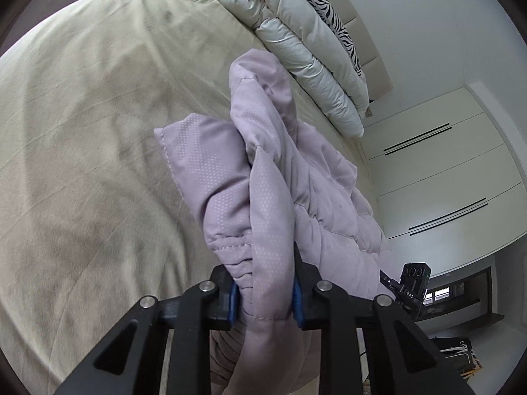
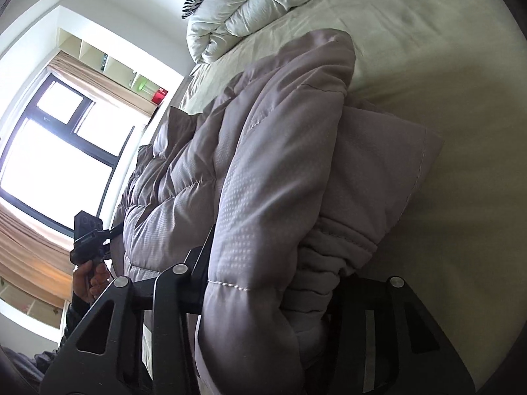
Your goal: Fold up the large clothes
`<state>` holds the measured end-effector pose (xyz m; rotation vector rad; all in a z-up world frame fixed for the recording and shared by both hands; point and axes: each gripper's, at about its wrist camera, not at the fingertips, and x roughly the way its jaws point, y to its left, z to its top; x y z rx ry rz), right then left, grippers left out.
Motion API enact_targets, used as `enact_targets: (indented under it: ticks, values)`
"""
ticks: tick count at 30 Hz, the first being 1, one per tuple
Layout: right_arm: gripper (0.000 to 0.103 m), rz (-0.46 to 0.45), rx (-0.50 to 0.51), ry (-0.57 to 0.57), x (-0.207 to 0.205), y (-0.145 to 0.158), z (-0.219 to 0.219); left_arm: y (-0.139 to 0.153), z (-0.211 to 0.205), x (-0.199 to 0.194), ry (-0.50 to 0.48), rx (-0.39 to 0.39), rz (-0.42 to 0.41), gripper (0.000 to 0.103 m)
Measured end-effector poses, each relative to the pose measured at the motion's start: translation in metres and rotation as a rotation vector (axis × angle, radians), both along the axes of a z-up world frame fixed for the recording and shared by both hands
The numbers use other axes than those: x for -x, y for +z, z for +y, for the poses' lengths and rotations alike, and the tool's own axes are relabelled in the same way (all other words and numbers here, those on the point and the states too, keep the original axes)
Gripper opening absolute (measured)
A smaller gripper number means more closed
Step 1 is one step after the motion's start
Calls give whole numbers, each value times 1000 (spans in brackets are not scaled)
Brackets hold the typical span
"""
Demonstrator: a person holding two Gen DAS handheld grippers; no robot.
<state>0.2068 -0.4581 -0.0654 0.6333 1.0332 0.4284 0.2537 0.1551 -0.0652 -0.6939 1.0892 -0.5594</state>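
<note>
A lilac quilted puffer jacket (image 1: 273, 164) is bunched up and lifted over the beige bed sheet (image 1: 82, 131). My left gripper (image 1: 263, 270) is shut on a thick fold of it, the blue pads (image 1: 232, 299) pressing the fabric from both sides. In the right wrist view the same jacket (image 2: 263, 131) drapes over my right gripper (image 2: 263, 263), which is shut on a padded fold; one black finger (image 2: 204, 250) shows and the other is buried under cloth. Each view catches the other gripper at the jacket's far side: right gripper (image 1: 411, 283), left gripper (image 2: 87, 230) held in a hand (image 2: 94, 279).
A folded white duvet (image 1: 296, 39) and a zebra-print pillow (image 1: 329, 10) lie at the head of the bed. White wardrobe doors (image 1: 444, 164) stand beside the bed. A bright window (image 2: 49, 148) with curtains is on the opposite side.
</note>
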Motion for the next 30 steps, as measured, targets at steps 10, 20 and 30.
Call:
enact_targets:
  ticks: [10,20,30]
  values:
    - [38,-97,28,51,92,49,56,22,39,113,-2,7,-35,27]
    - [48,9,-20,1,118,-8,66,-29,65,133,61,16,65,42]
    - [68,72,-93,-145,134,-43,33,-13,81,147,125,-29,6,64]
